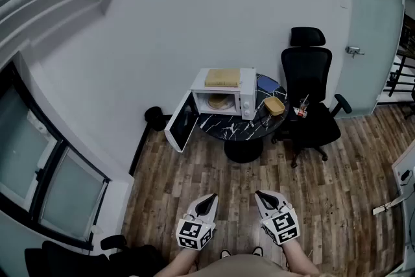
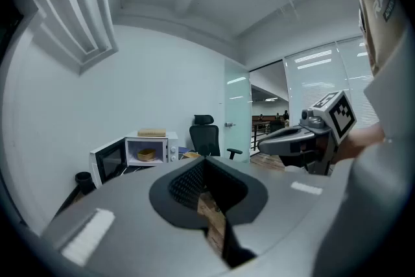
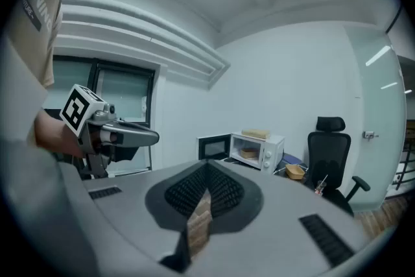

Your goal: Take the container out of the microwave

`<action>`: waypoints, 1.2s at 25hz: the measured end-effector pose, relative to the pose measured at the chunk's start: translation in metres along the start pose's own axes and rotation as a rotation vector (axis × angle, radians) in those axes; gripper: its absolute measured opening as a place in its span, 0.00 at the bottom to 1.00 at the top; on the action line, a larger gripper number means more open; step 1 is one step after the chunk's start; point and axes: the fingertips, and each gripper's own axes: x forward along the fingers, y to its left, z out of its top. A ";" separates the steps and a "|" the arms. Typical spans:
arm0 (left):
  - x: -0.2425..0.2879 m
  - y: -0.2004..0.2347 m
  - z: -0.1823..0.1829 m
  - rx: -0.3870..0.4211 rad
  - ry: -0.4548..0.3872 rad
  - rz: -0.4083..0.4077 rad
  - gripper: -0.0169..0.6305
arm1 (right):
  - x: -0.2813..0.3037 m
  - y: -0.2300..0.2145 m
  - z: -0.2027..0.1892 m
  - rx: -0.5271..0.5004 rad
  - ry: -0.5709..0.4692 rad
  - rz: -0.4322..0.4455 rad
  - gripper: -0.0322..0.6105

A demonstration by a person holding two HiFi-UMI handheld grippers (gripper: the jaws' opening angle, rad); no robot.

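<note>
Wood floor (image 1: 214, 172) separates you from the open microwave (image 1: 247, 94), container (image 1: 220, 102) inside. Left gripper (image 1: 207, 204), right gripper (image 1: 264, 198): pressed together, empty. Reaching in unopened risks shoving the container.

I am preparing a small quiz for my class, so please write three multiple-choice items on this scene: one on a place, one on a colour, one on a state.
1. Where does the microwave stand?
A. on the floor
B. on the round table
C. on a wall shelf

2. What colour is the office chair?
A. white
B. red
C. black

3. In what state is the microwave's door?
A. open
B. shut
C. taken off

Answers:
1 B: the head view shows it resting on the dark, marbled round top.
2 C: its seat, back and headrest are all black.
3 A: the door is swung out to the side, and the container shows inside.
</note>
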 end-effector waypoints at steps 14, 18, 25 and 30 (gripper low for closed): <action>-0.017 0.032 -0.005 0.011 0.001 0.057 0.04 | 0.019 0.012 0.001 -0.003 0.007 0.013 0.06; -0.023 0.045 -0.015 0.012 0.014 0.070 0.04 | 0.029 0.014 -0.003 -0.003 0.027 0.007 0.06; -0.017 0.072 -0.040 -0.001 0.030 0.055 0.04 | 0.040 0.007 -0.019 0.020 0.073 -0.064 0.06; 0.002 0.084 -0.047 -0.070 0.043 0.031 0.04 | 0.048 0.005 -0.032 0.062 0.099 -0.081 0.06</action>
